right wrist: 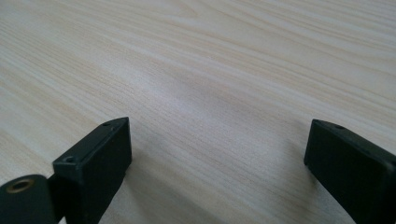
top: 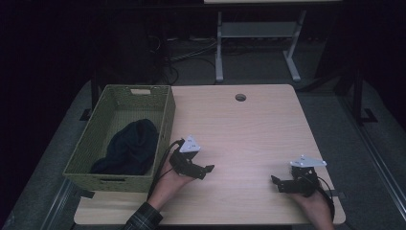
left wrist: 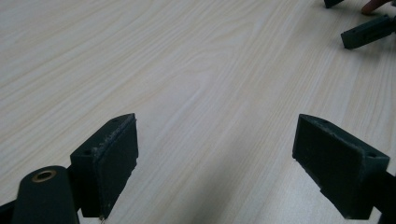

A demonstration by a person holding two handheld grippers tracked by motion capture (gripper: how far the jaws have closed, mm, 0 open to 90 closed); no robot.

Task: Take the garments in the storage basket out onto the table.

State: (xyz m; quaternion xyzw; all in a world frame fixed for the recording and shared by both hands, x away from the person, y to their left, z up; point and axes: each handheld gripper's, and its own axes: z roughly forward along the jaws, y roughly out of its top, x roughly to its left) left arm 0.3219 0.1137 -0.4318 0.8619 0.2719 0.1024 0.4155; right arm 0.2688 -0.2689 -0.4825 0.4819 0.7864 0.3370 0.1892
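Two hand-held grippers rest low over a pale wood-grain table (top: 249, 134), both empty, in what reads as the pause after a garment went into the bin or before it comes out; which of the two cannot be judged. At the table's left edge stands a green woven rectangular basket (top: 91, 139), and inside it, toward its near end, lies a dark navy bundle of cloth (top: 131, 146), possibly a hat or sweater, though the dim high view leaves that unsure. The left gripper (left wrist: 215, 154), just beside the basket's near right corner, has its black jaws spread wide with bare tabletop between them. The right gripper (right wrist: 217, 158), near the table's front right corner and well apart from the basket, likewise holds its jaws wide apart on nothing. If the cloth is to be handled next, the left gripper is the closer one and would need to lift over the basket wall and come down onto the bundle. No brand, label or writing is legible anywhere.
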